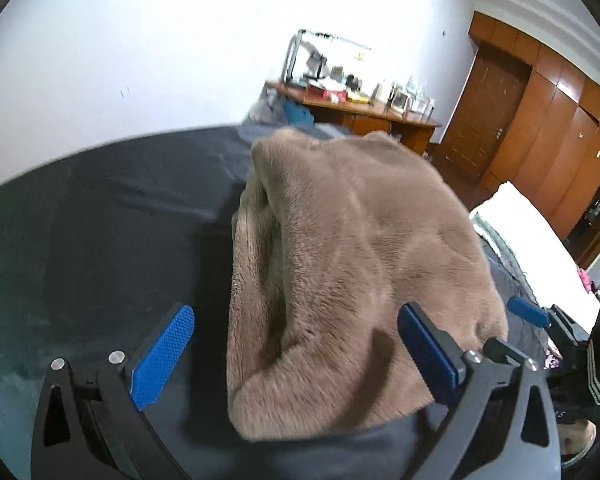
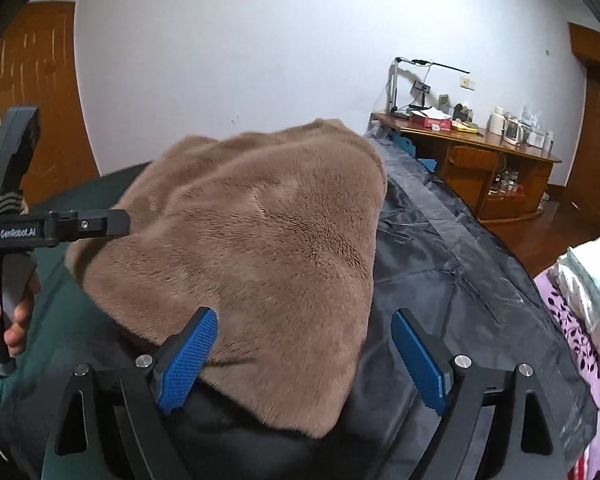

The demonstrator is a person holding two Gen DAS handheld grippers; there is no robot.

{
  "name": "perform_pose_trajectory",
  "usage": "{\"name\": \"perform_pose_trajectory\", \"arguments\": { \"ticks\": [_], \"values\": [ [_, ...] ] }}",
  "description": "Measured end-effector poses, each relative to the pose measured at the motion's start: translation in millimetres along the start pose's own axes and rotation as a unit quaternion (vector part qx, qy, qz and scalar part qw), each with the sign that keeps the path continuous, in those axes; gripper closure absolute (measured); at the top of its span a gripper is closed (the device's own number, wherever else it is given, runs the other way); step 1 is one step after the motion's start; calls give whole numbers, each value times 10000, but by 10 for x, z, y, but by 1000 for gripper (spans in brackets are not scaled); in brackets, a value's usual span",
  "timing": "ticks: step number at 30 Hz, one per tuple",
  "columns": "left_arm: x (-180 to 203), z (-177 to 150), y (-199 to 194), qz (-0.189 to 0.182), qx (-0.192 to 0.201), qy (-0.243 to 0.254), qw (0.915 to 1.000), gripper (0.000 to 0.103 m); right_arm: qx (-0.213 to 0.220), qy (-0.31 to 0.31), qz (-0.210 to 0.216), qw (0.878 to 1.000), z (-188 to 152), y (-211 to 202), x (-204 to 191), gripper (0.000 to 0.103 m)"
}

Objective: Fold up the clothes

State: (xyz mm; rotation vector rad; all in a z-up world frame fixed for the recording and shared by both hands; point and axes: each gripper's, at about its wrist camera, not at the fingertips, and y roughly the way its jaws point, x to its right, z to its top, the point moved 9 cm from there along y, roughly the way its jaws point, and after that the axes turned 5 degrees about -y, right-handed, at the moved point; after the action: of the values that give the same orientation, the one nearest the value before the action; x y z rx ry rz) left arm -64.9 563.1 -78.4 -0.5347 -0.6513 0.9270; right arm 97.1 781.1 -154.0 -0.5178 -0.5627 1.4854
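A brown plush garment (image 1: 360, 248) lies folded in a thick bundle on a dark sheet (image 1: 112, 232) spread over the bed. My left gripper (image 1: 296, 316) is open, and the bundle's near left part lies between its blue pads (image 1: 160, 356) without being pressed. My right gripper (image 2: 303, 317) is also open over the garment (image 2: 260, 248), whose near corner lies between the jaws. The left pad rests at the plush edge; the right one stands apart over the sheet. A hand (image 2: 16, 320) holds the left tool, one finger (image 2: 96, 224) of which shows at the left.
A wooden desk (image 2: 480, 160) crowded with a lamp, a kettle and boxes stands against the white wall beyond the bed. Wooden wardrobes (image 1: 560, 140) line the right. White bedding (image 1: 528, 224) and purple-flowered fabric (image 2: 572, 320) lie at the bed's right edge.
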Motion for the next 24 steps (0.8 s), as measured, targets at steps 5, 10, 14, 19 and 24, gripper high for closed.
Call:
{"name": "perform_pose_trajectory", "arguments": {
  "ticks": [5, 10, 14, 19, 24],
  "values": [
    [176, -157, -257, 60, -19, 190, 9998, 1, -139, 337, 27, 9993, -71, -101, -21, 13],
    [412, -213, -111, 83, -136, 161, 9997, 1, -131, 460, -213, 9986, -137, -268, -57, 13],
    [433, -236, -128, 330, -95, 168, 9993, 1, -122, 590, -383, 9974, -157, -343, -44, 13],
    [447, -176, -164, 686, 87, 317, 9971, 1, 44, 661, -473, 9967, -131, -462, -69, 13],
    [436, -192, -337, 583, 202, 344, 9975, 1, 159, 667, -462, 9966, -84, -527, -93, 13]
  ]
}}
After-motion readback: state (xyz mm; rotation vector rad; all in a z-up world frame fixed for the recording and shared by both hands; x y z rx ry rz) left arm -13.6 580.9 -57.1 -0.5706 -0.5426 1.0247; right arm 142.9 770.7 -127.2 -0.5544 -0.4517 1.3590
